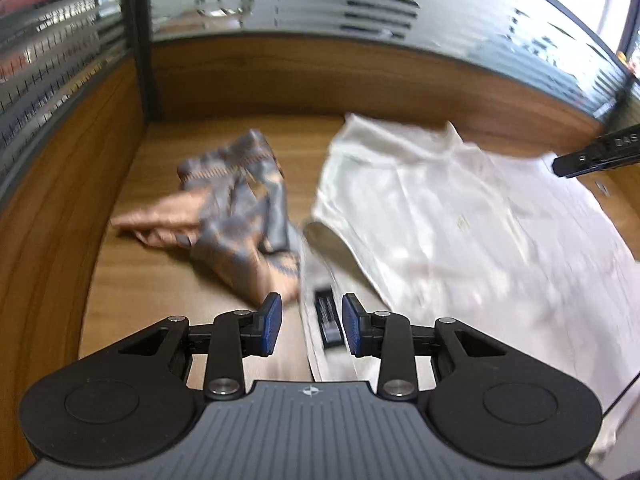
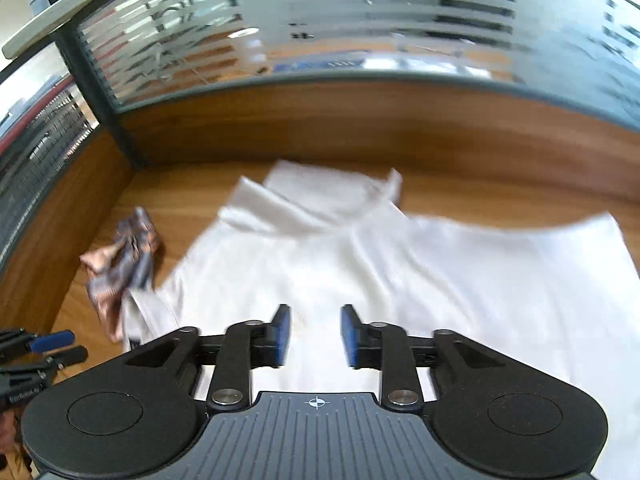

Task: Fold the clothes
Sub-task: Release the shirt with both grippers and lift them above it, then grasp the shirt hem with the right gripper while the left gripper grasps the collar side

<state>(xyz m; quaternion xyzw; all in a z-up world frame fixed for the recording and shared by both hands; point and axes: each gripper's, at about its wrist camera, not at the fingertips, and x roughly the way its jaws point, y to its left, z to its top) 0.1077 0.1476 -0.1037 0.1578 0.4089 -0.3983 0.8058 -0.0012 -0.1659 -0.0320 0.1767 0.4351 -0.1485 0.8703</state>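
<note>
While spread flat on the wooden desk (image 2: 460,184), white shirt (image 2: 400,272) right of the crumpled patterned cloth (image 1: 240,216), collar at far side. Left gripper (image 1: 311,326) spread over shirt's near-left edge and its black label (image 1: 329,320), pinching nothing. Right gripper (image 2: 313,334) spread above shirt's middle, empty.
</note>
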